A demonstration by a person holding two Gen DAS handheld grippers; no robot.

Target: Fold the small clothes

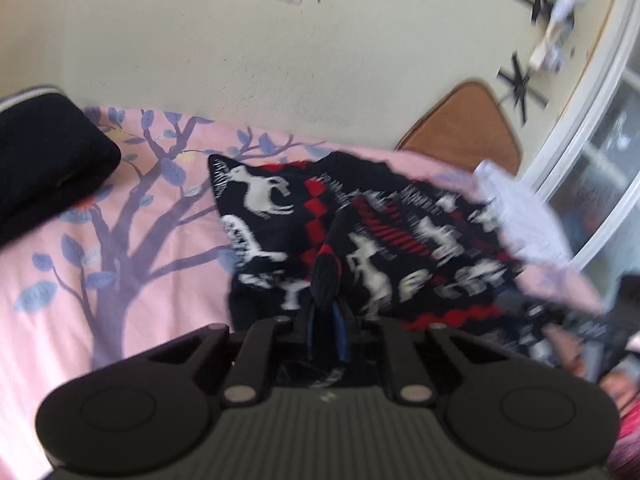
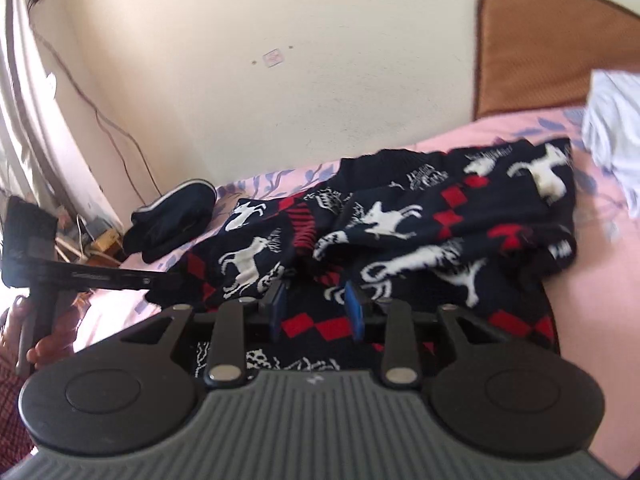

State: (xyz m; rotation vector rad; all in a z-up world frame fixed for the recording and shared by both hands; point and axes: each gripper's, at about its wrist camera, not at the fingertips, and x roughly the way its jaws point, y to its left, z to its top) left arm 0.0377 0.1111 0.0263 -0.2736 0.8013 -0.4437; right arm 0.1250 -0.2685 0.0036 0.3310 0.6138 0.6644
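A navy sweater (image 1: 280, 216) with white horses and red diamonds lies crumpled on the pink tree-print bedsheet (image 1: 120, 240). My left gripper (image 1: 326, 320) is shut on a ribbed navy-and-red cuff (image 1: 326, 276) of the sweater, which stands up between the closed pads. In the right wrist view the same sweater (image 2: 400, 220) spreads out under and ahead of my right gripper (image 2: 316, 306). Its blue pads (image 2: 354, 308) stand apart just above the knit, with nothing pinched between them.
A folded dark garment (image 1: 52, 152) sits at the bed's far left, also in the right wrist view (image 2: 172, 220). A pale garment (image 1: 520, 216) lies at the right beside a brown headboard (image 1: 468, 128). A cream wall backs the bed. A person's hand (image 2: 44, 352) shows at left.
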